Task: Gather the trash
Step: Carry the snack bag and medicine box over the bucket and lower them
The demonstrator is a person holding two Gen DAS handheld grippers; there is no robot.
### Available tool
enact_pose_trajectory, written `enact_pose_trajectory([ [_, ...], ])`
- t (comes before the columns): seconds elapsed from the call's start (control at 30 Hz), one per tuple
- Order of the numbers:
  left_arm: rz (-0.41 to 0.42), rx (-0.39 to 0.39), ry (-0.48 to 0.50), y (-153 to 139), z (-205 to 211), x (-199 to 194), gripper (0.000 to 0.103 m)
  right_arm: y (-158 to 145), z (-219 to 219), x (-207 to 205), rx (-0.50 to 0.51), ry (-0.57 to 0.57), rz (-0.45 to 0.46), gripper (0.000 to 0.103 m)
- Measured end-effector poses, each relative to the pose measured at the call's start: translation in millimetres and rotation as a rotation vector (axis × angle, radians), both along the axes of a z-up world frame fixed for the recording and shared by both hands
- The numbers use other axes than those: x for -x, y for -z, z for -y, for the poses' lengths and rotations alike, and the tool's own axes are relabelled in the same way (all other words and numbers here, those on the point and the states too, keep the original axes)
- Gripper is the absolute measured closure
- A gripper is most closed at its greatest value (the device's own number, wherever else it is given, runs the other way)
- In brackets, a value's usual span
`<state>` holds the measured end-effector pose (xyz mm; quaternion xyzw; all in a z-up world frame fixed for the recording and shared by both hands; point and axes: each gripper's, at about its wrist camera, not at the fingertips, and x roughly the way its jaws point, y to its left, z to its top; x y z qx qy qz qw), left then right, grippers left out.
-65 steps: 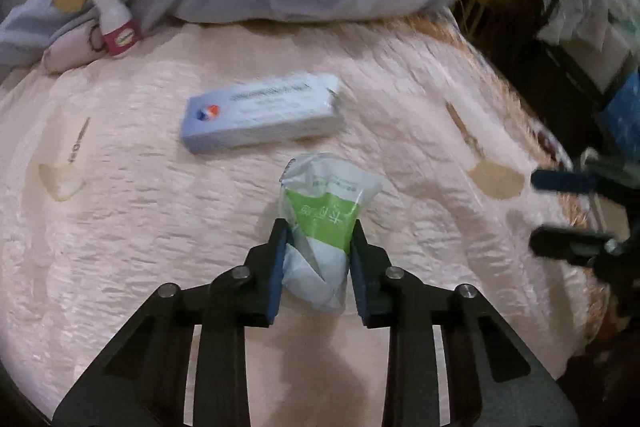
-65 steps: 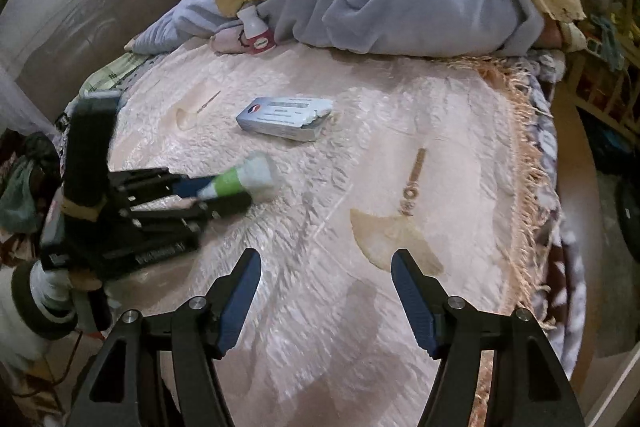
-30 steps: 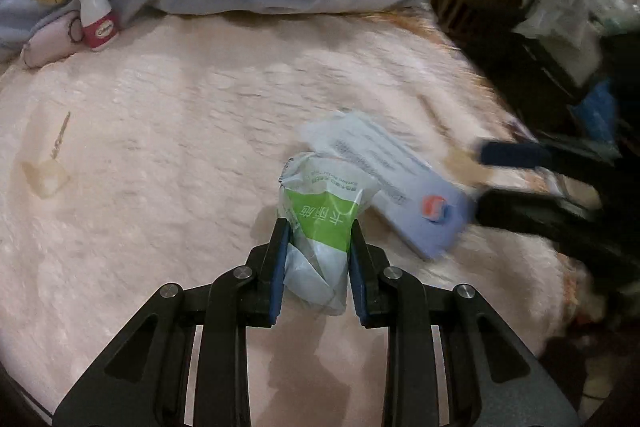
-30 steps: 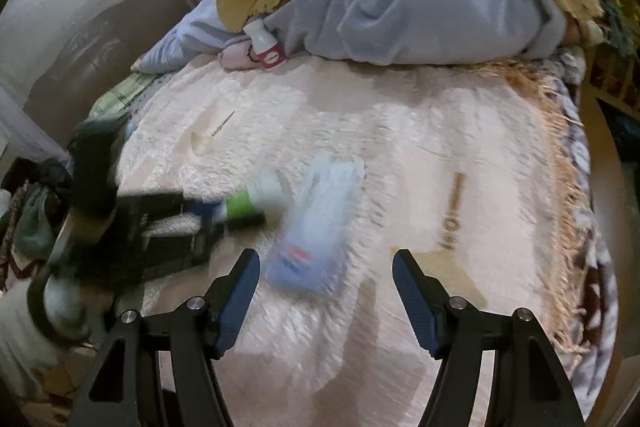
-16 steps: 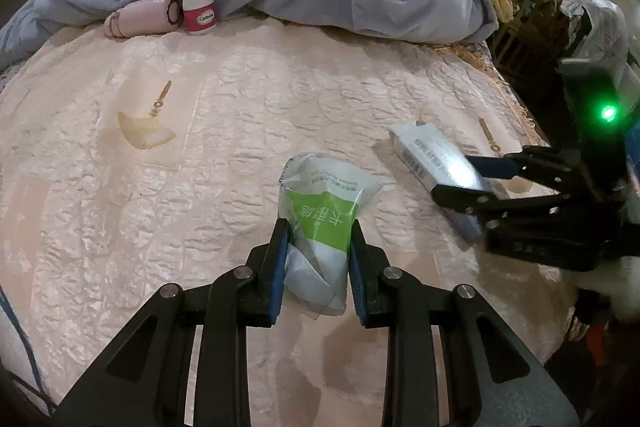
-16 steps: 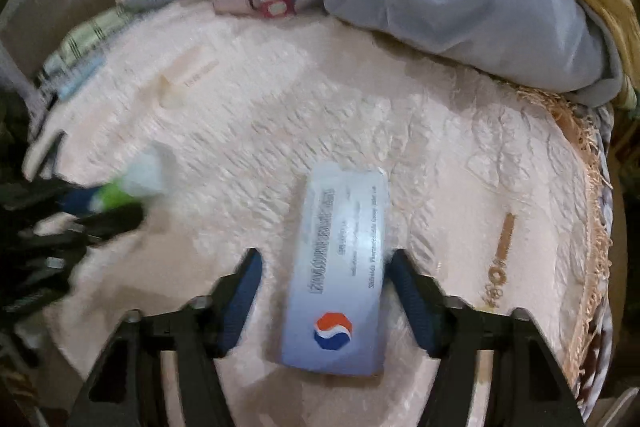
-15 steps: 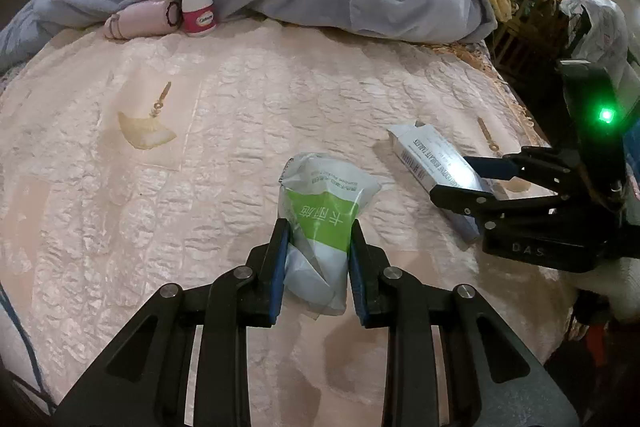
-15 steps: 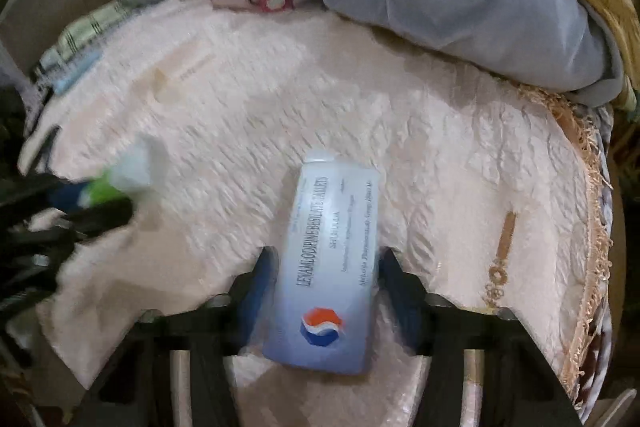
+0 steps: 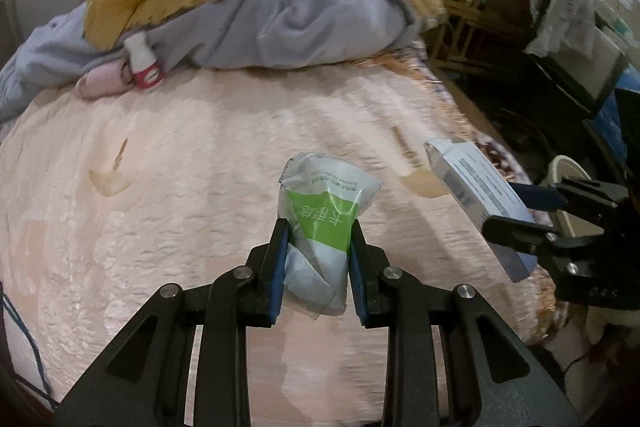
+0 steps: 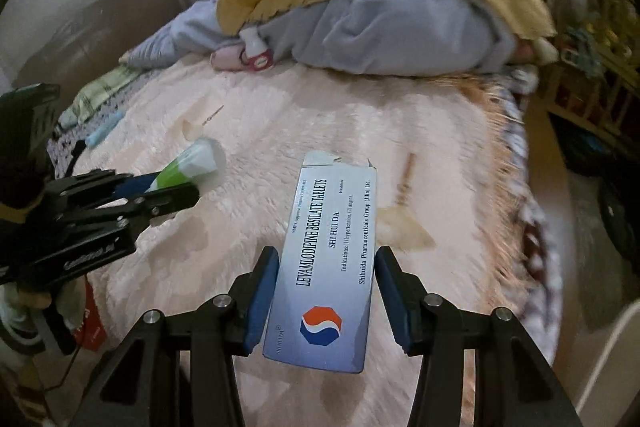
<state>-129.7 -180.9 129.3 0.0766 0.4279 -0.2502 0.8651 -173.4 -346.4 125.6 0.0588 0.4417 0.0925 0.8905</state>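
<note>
The left gripper (image 9: 318, 251) clamps a crumpled green-and-white plastic wrapper (image 9: 326, 215); the right gripper (image 10: 325, 291) holds a silver-blue cardboard tablet box (image 10: 330, 259) above the pink quilted bedspread (image 10: 360, 115).

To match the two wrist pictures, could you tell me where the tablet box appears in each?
Left wrist: tablet box at right edge, in the right gripper.
Right wrist: box bottom centre, between that gripper's fingers.
Shared landmark: small red-and-white bottle by the grey bedding.
</note>
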Motion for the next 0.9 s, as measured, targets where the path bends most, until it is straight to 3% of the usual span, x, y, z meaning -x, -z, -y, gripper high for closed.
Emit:
enact_pose_trajectory([
  [0.43, 0.035, 0.012, 0.142, -32.3, 80.2, 42.7, 0.078, -26.6, 82.8, 91.1, 0.013, 0.19, 0.06, 0.055],
  [0.9, 0.055, -0.014, 0.289, -38.9, 166.7, 75.0, 0.078, -20.8, 173.1, 153.4, 0.013, 0.408, 0.041, 0.055],
])
